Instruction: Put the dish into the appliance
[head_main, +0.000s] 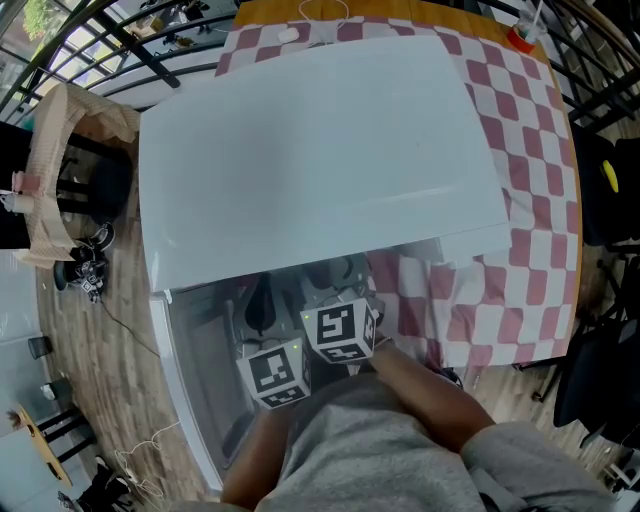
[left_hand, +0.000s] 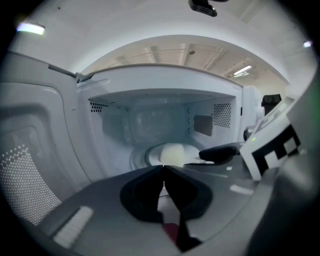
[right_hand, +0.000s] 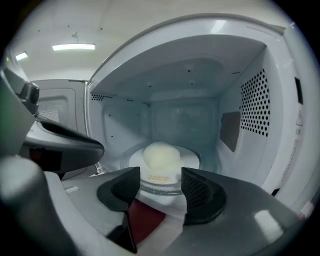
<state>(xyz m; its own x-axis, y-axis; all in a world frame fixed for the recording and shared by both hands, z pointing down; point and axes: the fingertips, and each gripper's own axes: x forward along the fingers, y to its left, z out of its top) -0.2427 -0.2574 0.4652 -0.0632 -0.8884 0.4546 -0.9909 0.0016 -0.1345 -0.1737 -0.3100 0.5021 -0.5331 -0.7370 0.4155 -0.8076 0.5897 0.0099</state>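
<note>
The appliance (head_main: 320, 150), a white microwave, fills the middle of the head view. It stands on a desk (head_main: 400, 8) spread with a red-and-white checked cloth (head_main: 520, 200), and its door (head_main: 190, 370) is swung open toward the lower left of the frame.

The dish (right_hand: 161, 156) sits inside the cavity on the round turntable (right_hand: 192, 161), a pale domed shape on a flat base. It is centred in the right gripper view and lies beyond the jaws, apart from both grippers.

The right gripper (right_hand: 160, 187) is held at the mouth of the cavity, angled a little downward. Its jaws stand wide apart with nothing gripped; only the turntable and dish show through the gap.

The left gripper (left_hand: 163, 170) is just beside it, tilted down much the same. Its jaw tips meet and hold nothing.

In the head view the two marker cubes sit close together at lower centre, the left one nearer the bottom edge. A bare forearm (head_main: 430, 390) in a grey sleeve (head_main: 380, 450) runs up from the lower right to the right cube.
</note>
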